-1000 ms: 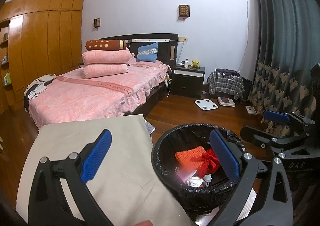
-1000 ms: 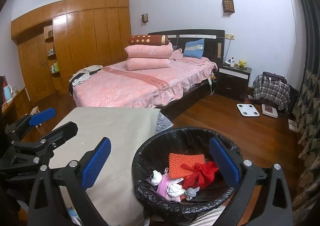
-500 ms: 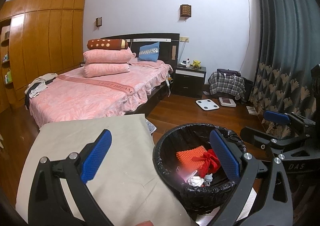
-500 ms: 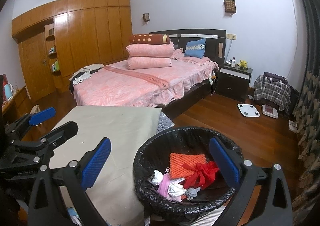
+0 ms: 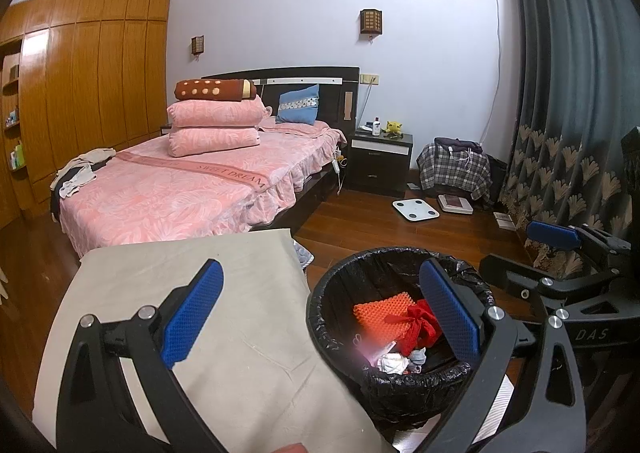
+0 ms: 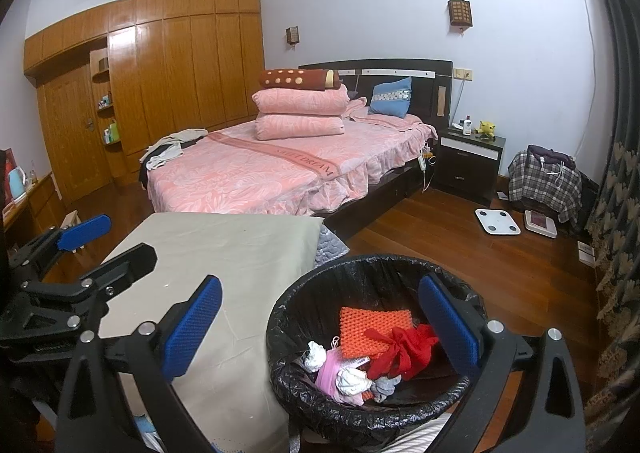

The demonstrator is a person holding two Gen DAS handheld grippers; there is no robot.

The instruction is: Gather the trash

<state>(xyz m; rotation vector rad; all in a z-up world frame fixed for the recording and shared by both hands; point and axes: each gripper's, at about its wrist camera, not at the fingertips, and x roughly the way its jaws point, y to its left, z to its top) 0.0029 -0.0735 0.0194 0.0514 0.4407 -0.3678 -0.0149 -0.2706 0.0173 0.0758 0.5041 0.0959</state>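
A black-lined trash bin (image 5: pixel 340 293) (image 6: pixel 288 317) stands beside a table covered in beige cloth (image 5: pixel 224 277) (image 6: pixel 224 249). Inside lie an orange mesh pad (image 6: pixel 374 327), a red ribbon (image 6: pixel 404 347), pink wrapping and crumpled white scraps (image 6: pixel 352 379). My left gripper (image 5: pixel 320 305) hangs open above the table edge and the bin, holding nothing. My right gripper (image 6: pixel 320 313) is open too, empty, over the bin's near side. In the left wrist view the right gripper (image 5: pixel 560 253) appears at the right; in the right wrist view the left gripper (image 6: pixel 80 249) appears at the left.
A bed with pink covers (image 6: pixel 256 169) and stacked pillows fills the middle of the room. Beyond it stand a dark nightstand (image 6: pixel 468 165), a plaid-covered seat (image 6: pixel 544 181) and a white scale (image 6: pixel 498 221) on the wooden floor. Curtains (image 5: pixel 580 113) hang at right; wooden wardrobes (image 6: pixel 160 93) line the left wall.
Both views have shifted only slightly; the bin and its contents stay put. Both grippers remain open and empty.
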